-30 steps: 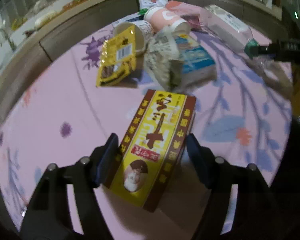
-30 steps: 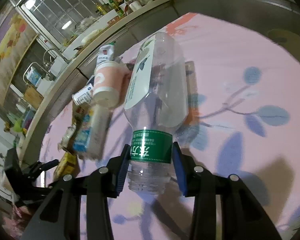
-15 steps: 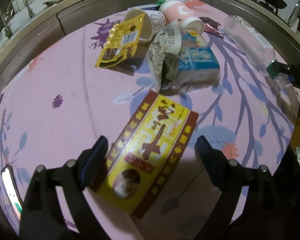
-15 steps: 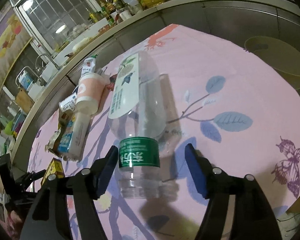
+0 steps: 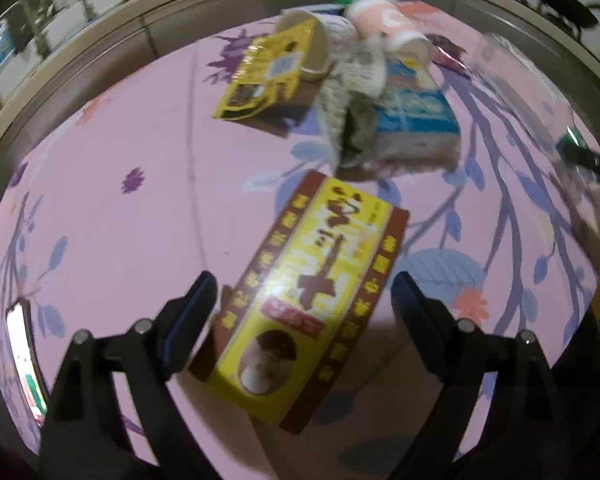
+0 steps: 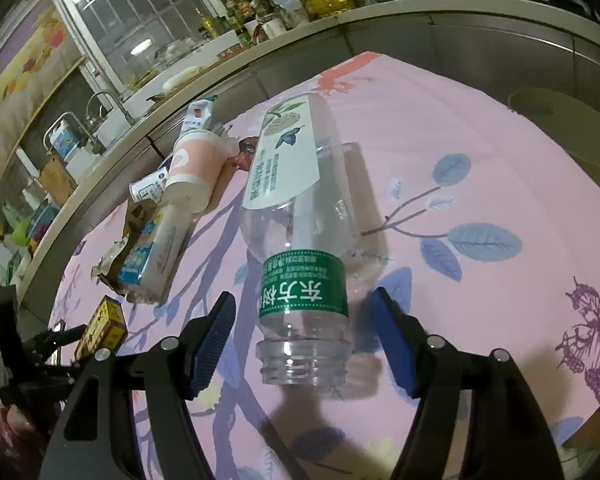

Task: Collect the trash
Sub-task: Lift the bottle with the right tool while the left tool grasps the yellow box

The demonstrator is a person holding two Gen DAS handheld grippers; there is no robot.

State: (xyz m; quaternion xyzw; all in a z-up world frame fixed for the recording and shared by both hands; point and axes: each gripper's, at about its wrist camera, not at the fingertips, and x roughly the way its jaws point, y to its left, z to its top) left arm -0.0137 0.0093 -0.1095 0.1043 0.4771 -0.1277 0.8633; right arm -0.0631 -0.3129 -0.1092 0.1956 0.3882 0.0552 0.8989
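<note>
Left wrist view: the left claw [image 5: 304,292] stands spread wide, its two blue-padded fingers [image 5: 192,312] on either side of a yellow-and-brown carton [image 5: 312,292] without touching it; the carton lies flat on the pink floral surface [image 5: 120,220], its long axis running away from the camera and tilted to the right. Beyond the carton's far end lies a heap of trash: a crumpled grey wrapper [image 5: 352,92] against a blue-and-white pack [image 5: 416,116], a yellow sachet [image 5: 268,72] propped on a tipped paper bowl [image 5: 316,48], and a pink paper cup [image 5: 384,28] on its side farthest back. This view is motion-blurred, so print on the items cannot be read. Right wrist view: the right claw [image 6: 304,320] is likewise spread, its fingers [image 6: 214,336] flanking the neck of an empty clear plastic bottle [image 6: 300,216] with visible gaps on both sides; the bottle lies on its side, uncapped mouth toward the camera, a green band around the neck and a white label along the body. To its left, farther off, the pink paper cup [image 6: 192,172] rests beside the bottle's far end, with the blue-and-white pack [image 6: 152,252] nearer, and the yellow-and-brown carton [image 6: 102,326] at the far left between the other claw's fingers.
</note>
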